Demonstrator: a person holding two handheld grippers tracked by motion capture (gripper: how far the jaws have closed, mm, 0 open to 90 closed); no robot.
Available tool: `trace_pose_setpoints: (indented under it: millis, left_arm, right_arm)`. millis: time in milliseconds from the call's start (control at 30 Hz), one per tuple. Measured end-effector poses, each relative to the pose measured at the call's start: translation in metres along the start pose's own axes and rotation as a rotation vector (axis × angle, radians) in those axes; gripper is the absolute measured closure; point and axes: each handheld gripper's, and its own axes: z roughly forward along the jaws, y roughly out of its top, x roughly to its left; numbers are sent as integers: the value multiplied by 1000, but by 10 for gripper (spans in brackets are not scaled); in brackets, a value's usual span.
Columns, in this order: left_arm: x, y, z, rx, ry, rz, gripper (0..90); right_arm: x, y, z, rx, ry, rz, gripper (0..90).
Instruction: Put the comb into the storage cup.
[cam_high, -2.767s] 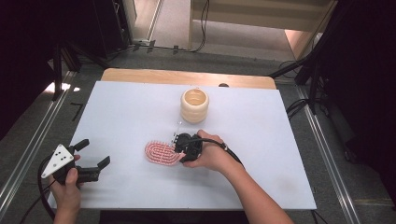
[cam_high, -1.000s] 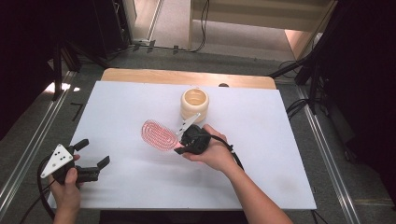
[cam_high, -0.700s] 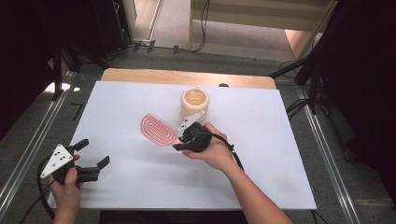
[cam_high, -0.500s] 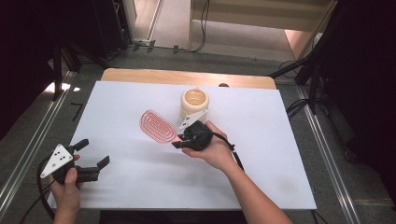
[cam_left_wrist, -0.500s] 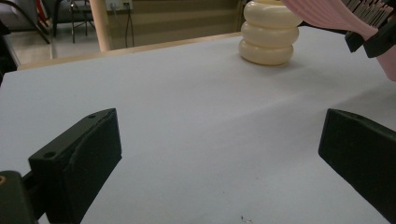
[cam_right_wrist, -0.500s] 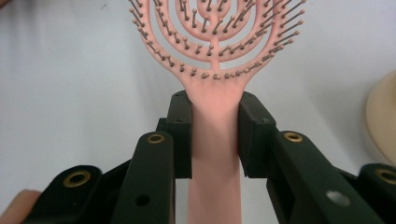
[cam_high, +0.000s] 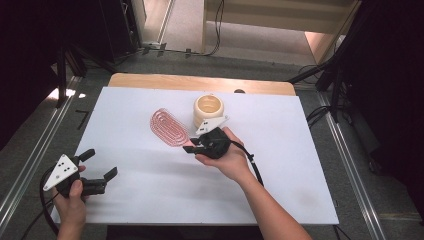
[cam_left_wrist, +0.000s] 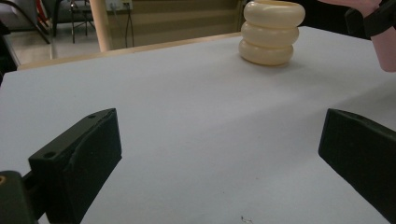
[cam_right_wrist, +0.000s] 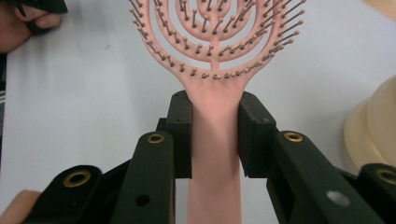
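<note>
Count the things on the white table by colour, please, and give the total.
Pink: 1, the hairbrush, held in the right tongs
Cream: 1, the ribbed holder
Total: 2

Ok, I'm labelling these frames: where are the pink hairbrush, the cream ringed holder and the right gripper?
pink hairbrush (cam_right_wrist: 215, 121), right gripper view, on its handle.
cream ringed holder (cam_left_wrist: 270, 32), left gripper view, on its middle ring.
right gripper (cam_high: 192, 146), high view, between its fingertips.

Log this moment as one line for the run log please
right hand-held gripper: shut on pink hairbrush handle, held above table | left hand-held gripper: open, holding nothing | cream ribbed cup: upright
</note>
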Motion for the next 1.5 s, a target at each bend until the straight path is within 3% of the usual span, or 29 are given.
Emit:
trace_pose_setpoints:
  millis: [267,833,1500]
  left_arm:
    - [0,0,0,1,0,0,0]
    - [0,0,0,-2,-1,-1,0]
    - [0,0,0,-1,-2,1,0]
  right_arm:
    - [0,1,-3,-59,-4,10,678]
    - [-3,5,-15,-236,-64,50,678]
    - [-10,5,-22,-376,-98,70,678]
